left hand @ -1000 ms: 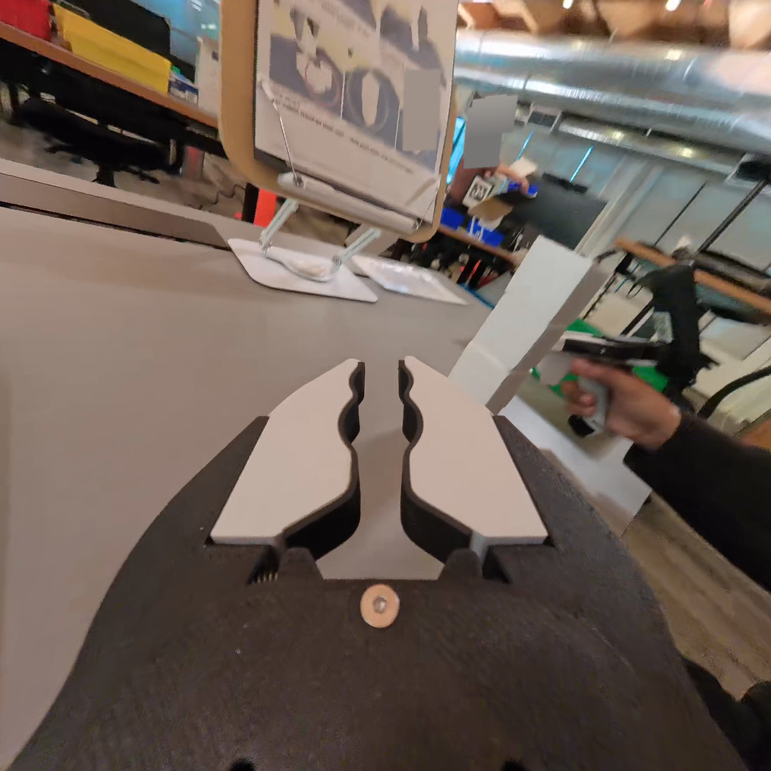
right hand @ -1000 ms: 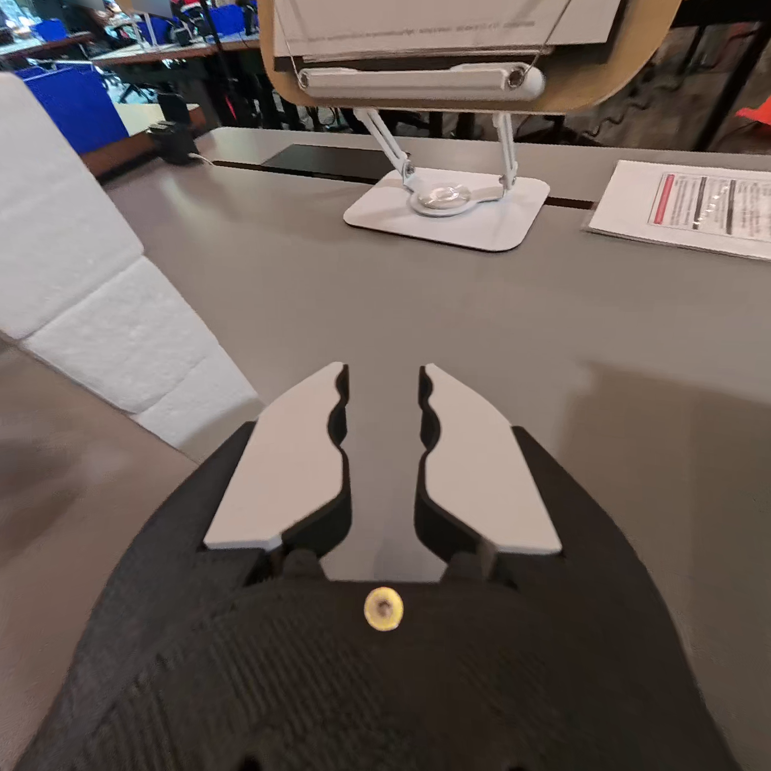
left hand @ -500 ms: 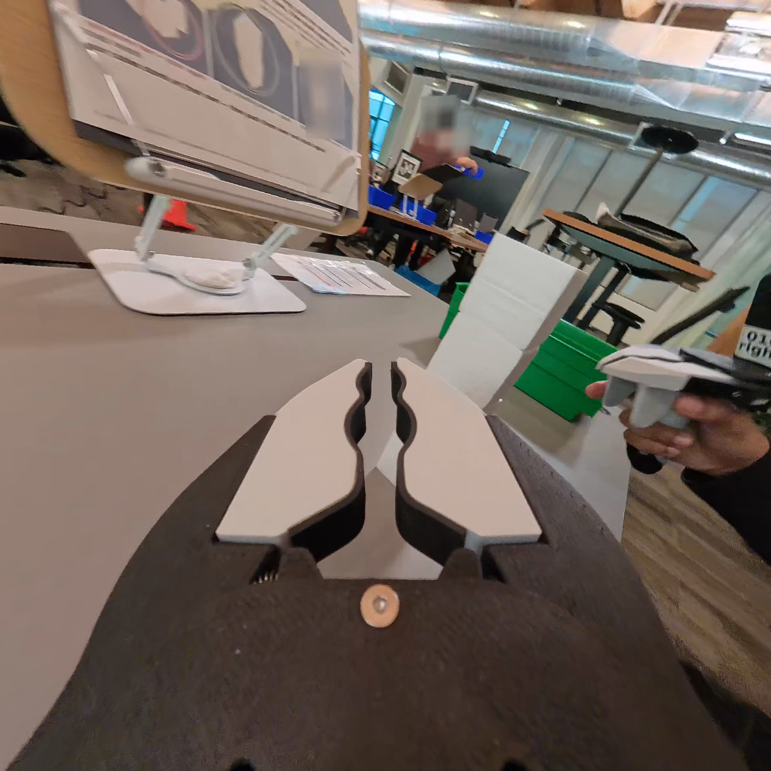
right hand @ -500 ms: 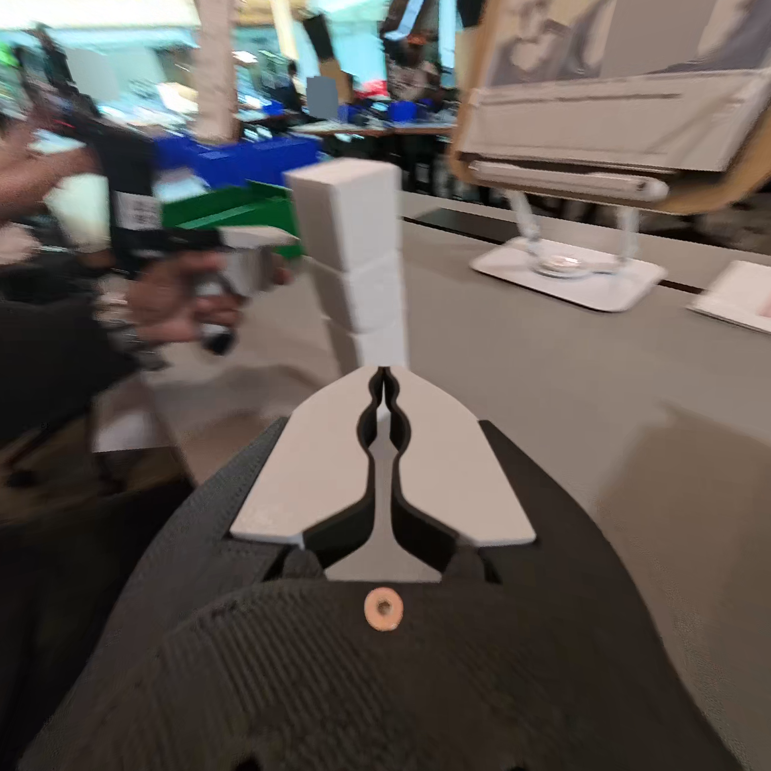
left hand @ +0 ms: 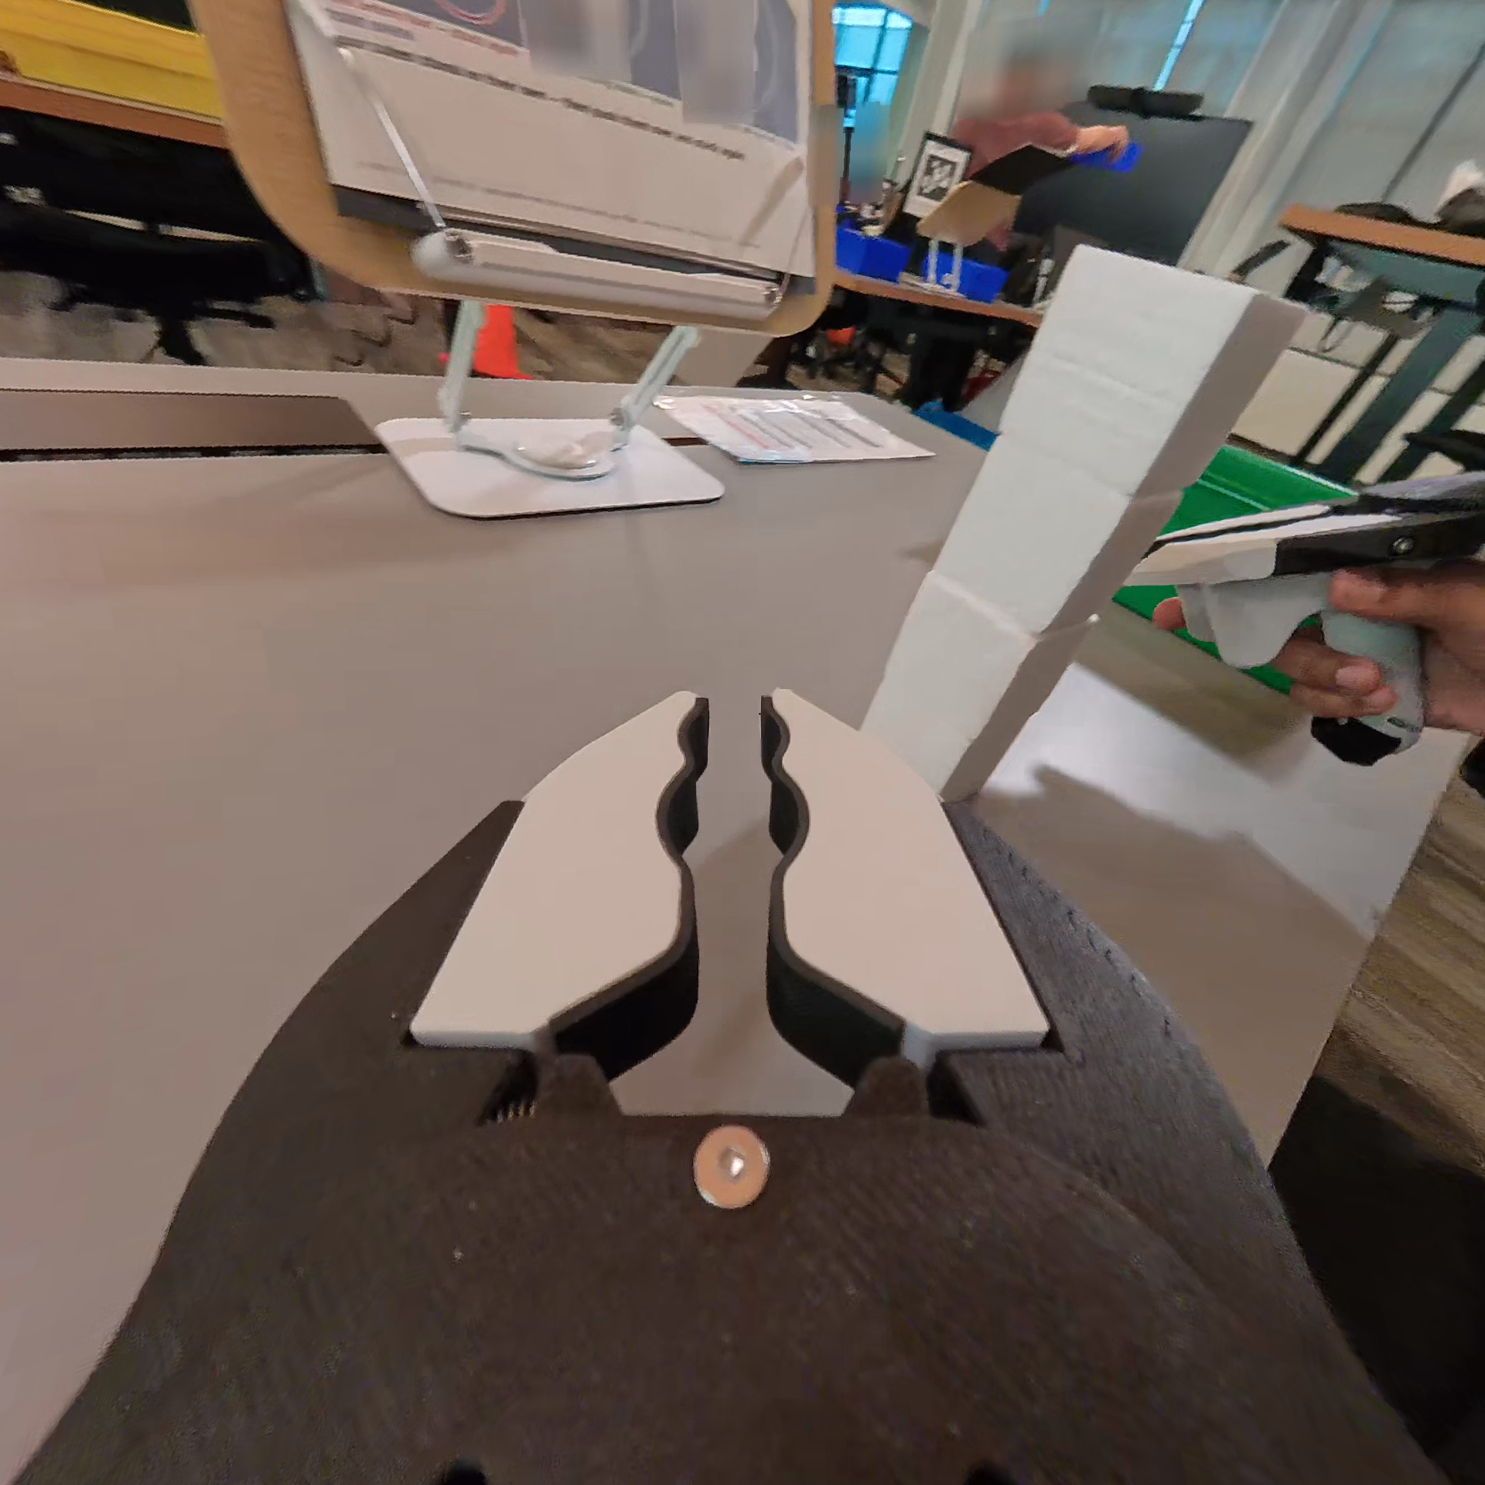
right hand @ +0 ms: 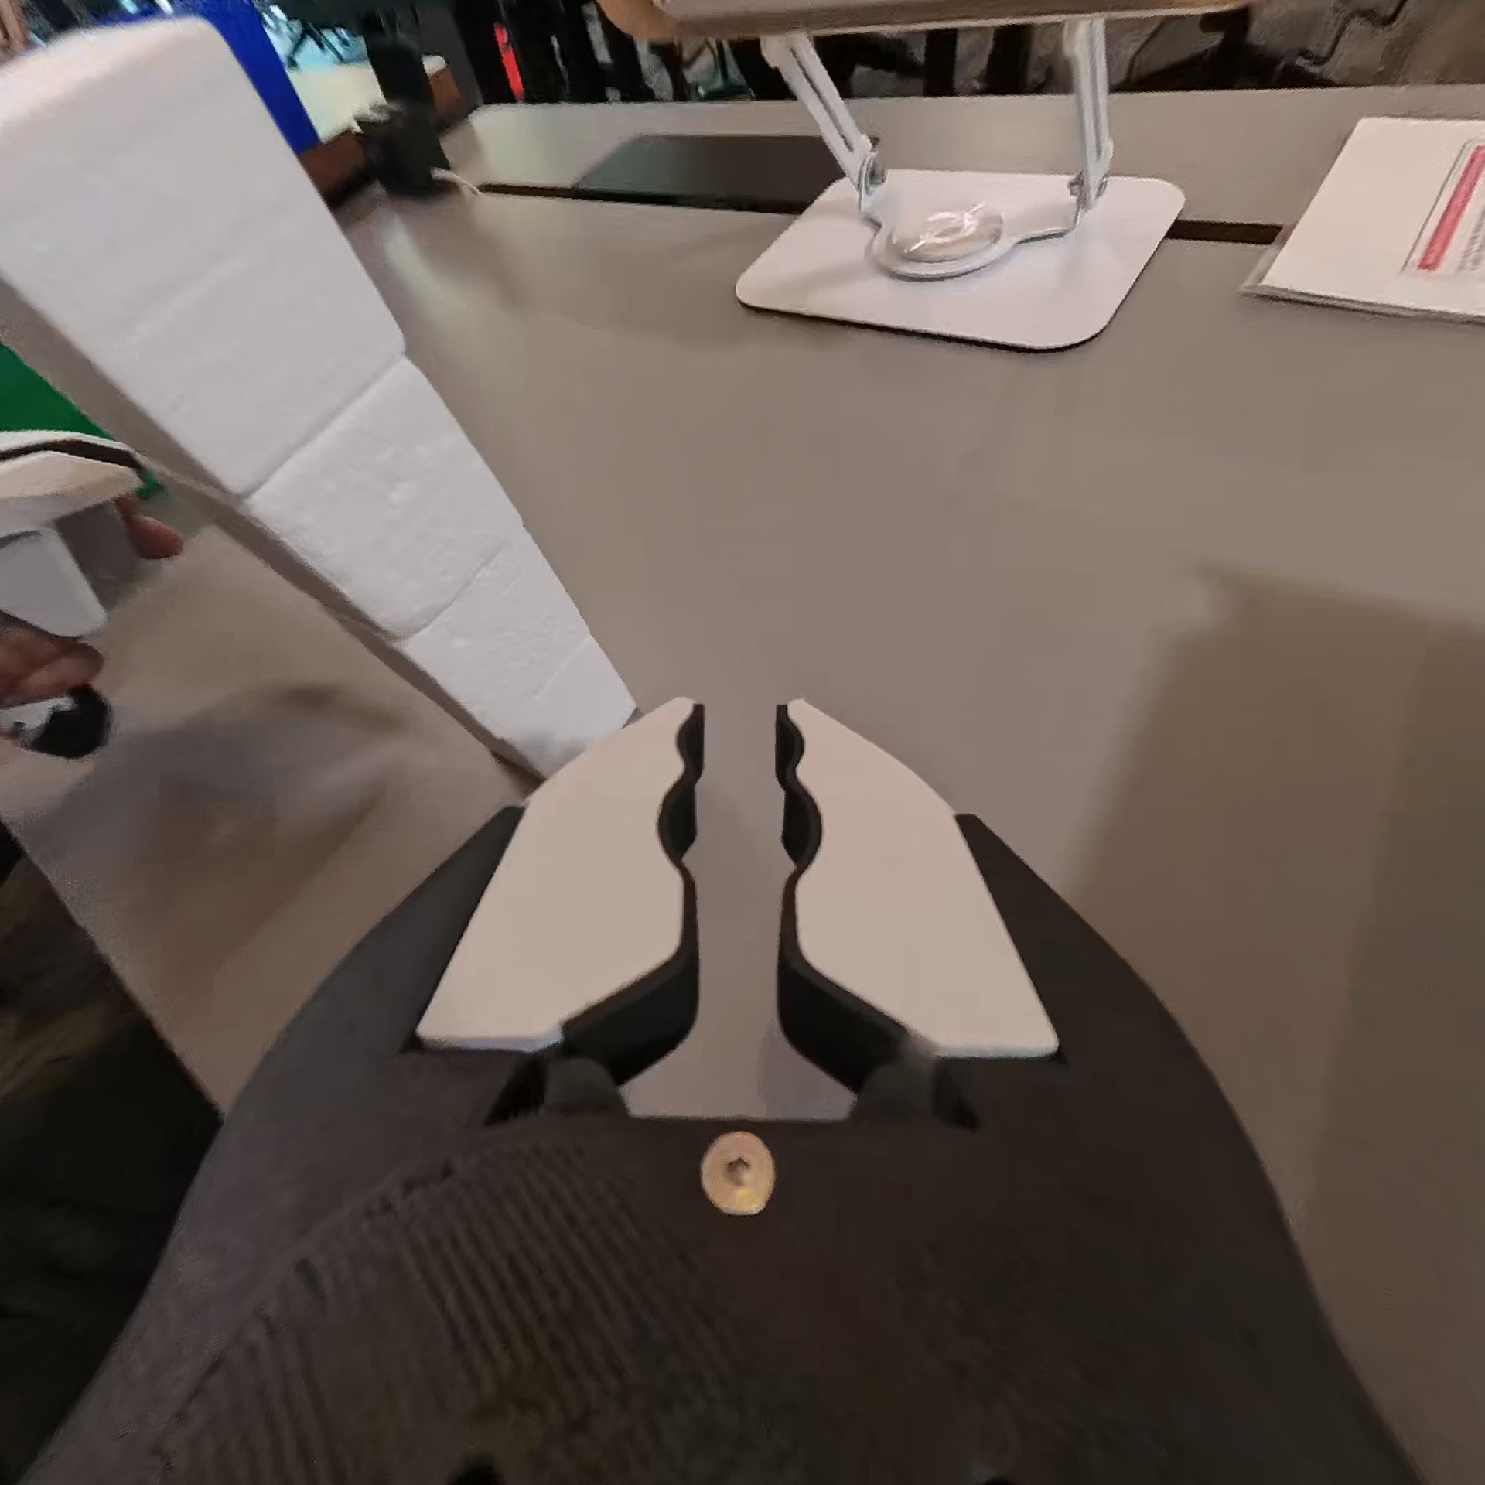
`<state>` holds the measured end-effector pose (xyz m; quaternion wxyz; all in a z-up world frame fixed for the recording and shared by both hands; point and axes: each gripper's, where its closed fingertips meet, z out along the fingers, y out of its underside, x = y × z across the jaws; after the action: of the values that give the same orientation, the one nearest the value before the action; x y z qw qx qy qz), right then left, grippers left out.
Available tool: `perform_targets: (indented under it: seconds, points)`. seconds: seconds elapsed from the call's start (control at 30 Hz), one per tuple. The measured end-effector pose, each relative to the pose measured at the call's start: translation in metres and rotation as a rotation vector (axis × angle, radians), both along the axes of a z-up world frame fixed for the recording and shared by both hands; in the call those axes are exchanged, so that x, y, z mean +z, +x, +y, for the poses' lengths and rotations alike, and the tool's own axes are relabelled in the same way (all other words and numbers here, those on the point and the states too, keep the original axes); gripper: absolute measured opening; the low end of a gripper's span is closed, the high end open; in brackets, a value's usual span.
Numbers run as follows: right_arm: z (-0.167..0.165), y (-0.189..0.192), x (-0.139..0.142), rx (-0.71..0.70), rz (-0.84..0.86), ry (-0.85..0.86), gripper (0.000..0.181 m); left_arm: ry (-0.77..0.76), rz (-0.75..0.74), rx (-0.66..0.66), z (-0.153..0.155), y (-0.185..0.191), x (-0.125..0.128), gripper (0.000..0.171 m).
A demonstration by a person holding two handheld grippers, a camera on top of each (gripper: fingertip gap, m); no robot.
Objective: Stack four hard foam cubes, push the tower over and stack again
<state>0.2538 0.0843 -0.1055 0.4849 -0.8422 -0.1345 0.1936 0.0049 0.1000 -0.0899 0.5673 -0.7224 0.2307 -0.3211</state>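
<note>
Hovering over the grey worktop (left hand: 241,723), both my left fingers (left hand: 735,707) and right fingers (right hand: 739,711) are parted, holding nothing. A foam stack (left hand: 1069,514) stands between them; a document stand (right hand: 964,265) and a sheet (right hand: 1382,217) lie beyond.

Grey-brown table (left hand: 241,643) fills the near and middle field; matte top, a dark slot (left hand: 185,452) running across its far part. Table's right edge drops to wood-look plank floor (left hand: 1414,988). Far left: patterned grey carpet (left hand: 353,313), an orange cone (left hand: 496,341) on it, black chair bases in shadow. Upper left: wooden bench top (left hand: 104,108) with a yellow bin (left hand: 88,48). Far centre: another bench (left hand: 924,293) carrying blue bins (left hand: 868,253); a dark screen (left hand: 1157,185) behind. Far right: standing desk (left hand: 1382,241), wood top, dark legs. Pale panelled wall and tall windows (left hand: 1318,104) behind, daylight bluish. Green bin (left hand: 1253,498) low at right.
</note>
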Motion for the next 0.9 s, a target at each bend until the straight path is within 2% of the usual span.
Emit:
perform_targets:
  seconds: [0.13, 0.2, 0.37, 0.47, 0.67, 0.9]
  points:
    - [0.012, -0.004, -0.008, -0.031, -0.141, -0.061, 0.000, 0.002, 0.012, 0.070, -0.008, -0.028, -0.002, 0.013]
    - [0.013, -0.003, -0.013, -0.054, -0.195, -0.123, 0.000, -0.001, 0.016, 0.094, -0.014, -0.039, -0.003, 0.013]
    - [0.001, -0.009, -0.033, -0.028, -0.155, -0.346, 0.000, -0.005, 0.010, 0.128, -0.023, -0.052, -0.001, 0.013]
    - [-0.003, -0.005, -0.042, -0.033, -0.152, -0.471, 0.000, -0.012, 0.016, 0.132, -0.024, -0.052, -0.001, 0.013]
    - [0.001, -0.002, -0.035, -0.057, -0.183, -0.546, 0.000, -0.003, 0.079, 0.133, -0.014, -0.040, -0.003, 0.012]
    - [-0.003, -0.013, -0.045, -0.099, -0.175, -0.643, 0.000, -0.026, 0.038, 0.042, 0.001, 0.000, -0.001, 0.014]
